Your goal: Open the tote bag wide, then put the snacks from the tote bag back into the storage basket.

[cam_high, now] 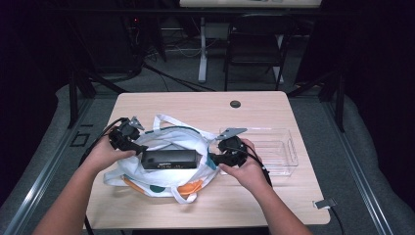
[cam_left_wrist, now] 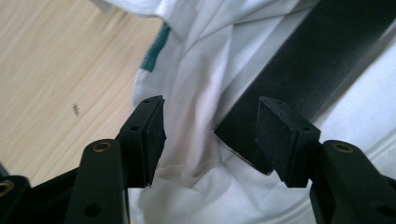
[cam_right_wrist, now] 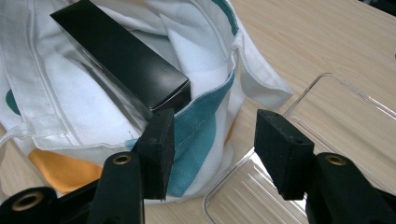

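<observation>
A: We note the box lying on the bag at table centre, long axis running 9 to 3 o'clock in the high view. One end faces each gripper.

B: Left gripper sits at the box's 9 o'clock end, right gripper at its 3 o'clock end. We judge them about equally near.

A: Left gripper view: jaws apart, pressing nothing. The box corner sits just inside the right-hand pad, cloth in the rest of the gap. Whether that pad touches the box we cannot tell.

B: Right gripper view: jaws apart too, holding nothing. The box end lies at 11 o'clock, just beyond the left-hand pad; the bag's teal rim runs between the pads. The tray lies at 2 o'clock.

A: So we reckon the next move turns on that axis: each gripper would close on its own end.
</observation>
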A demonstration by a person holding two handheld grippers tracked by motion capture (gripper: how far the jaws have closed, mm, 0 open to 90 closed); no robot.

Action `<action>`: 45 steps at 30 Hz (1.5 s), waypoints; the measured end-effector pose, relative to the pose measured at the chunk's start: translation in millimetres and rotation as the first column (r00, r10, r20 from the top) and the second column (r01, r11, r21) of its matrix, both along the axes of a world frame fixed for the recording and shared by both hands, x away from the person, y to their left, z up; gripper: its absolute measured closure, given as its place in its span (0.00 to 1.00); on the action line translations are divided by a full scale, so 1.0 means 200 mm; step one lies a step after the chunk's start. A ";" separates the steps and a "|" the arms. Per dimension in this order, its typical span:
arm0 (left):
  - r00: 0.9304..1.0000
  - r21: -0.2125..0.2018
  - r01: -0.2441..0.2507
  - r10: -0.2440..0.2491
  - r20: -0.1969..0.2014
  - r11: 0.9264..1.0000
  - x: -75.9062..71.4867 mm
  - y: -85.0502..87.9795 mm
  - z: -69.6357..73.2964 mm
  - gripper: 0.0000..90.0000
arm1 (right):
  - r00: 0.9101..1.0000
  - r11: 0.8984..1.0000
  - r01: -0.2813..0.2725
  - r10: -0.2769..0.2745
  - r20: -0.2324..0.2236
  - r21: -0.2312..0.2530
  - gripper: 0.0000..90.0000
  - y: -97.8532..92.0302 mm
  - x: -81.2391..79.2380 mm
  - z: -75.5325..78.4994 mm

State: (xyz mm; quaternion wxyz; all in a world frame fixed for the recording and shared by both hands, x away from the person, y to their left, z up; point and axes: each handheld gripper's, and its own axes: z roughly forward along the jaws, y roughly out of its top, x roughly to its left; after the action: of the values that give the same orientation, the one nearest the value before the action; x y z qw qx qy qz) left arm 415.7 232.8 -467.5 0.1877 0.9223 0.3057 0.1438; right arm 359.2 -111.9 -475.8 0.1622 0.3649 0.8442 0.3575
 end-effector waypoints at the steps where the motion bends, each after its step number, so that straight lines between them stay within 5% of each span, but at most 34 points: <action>1: 1.000 0.007 0.007 -0.007 -0.003 1.000 0.00 -0.01 0.00 0.46 | 1.000 1.000 -0.001 0.001 0.003 0.000 0.52 0.00 0.00 0.00; 12: 0.991 0.053 0.136 -0.135 -0.023 0.989 0.01 -0.07 0.00 0.41 | 1.000 1.000 0.009 -0.009 0.005 -0.007 0.48 0.00 0.01 0.00; 30: 0.974 0.060 0.225 -0.222 -0.046 0.973 0.01 -0.14 -0.03 0.37 | 1.000 1.000 0.021 -0.021 0.001 -0.006 0.46 -0.01 0.01 -0.01; 45: 0.940 0.101 0.337 -0.328 -0.093 0.936 0.00 -0.25 -0.08 0.31 | 0.999 0.999 0.039 -0.039 0.032 0.012 0.45 -0.03 0.01 0.00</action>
State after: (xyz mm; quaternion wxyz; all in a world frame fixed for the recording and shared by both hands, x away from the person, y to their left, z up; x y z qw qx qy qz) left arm 415.2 183.4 -483.1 0.1440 0.9747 0.1434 0.0931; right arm 361.4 -117.4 -475.4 0.1806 0.3765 0.8322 0.3649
